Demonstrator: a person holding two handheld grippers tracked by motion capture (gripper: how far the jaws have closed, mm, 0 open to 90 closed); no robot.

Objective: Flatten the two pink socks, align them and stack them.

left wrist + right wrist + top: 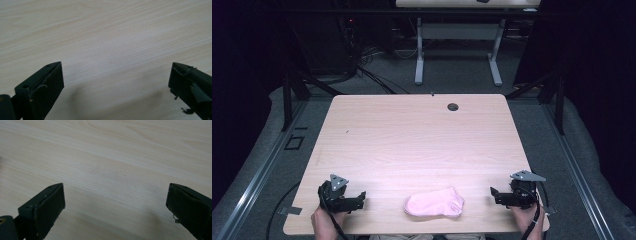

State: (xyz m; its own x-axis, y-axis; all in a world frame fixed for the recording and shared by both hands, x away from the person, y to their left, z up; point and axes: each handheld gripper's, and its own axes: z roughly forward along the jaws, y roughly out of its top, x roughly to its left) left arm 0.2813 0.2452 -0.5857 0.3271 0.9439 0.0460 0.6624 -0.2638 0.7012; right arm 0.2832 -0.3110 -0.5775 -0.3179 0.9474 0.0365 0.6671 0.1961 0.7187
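A folded pink cloth (434,203) lies near the front edge of the light wooden table (412,135), between my two grippers. My left gripper (361,196) rests low at the front left, a short way left of the cloth, pointing toward it. Its jaws (116,75) stand wide open over bare wood. My right gripper (493,194) sits at the front right, also apart from the cloth, with open jaws (115,195) and nothing between them. A hand holds each gripper from the table's near edge.
A small round cable hole (453,106) sits near the table's far edge. Beyond the table stand the white legs of another desk (457,55) on a grey floor. Dark metal frame struts (292,95) flank the table on both sides.
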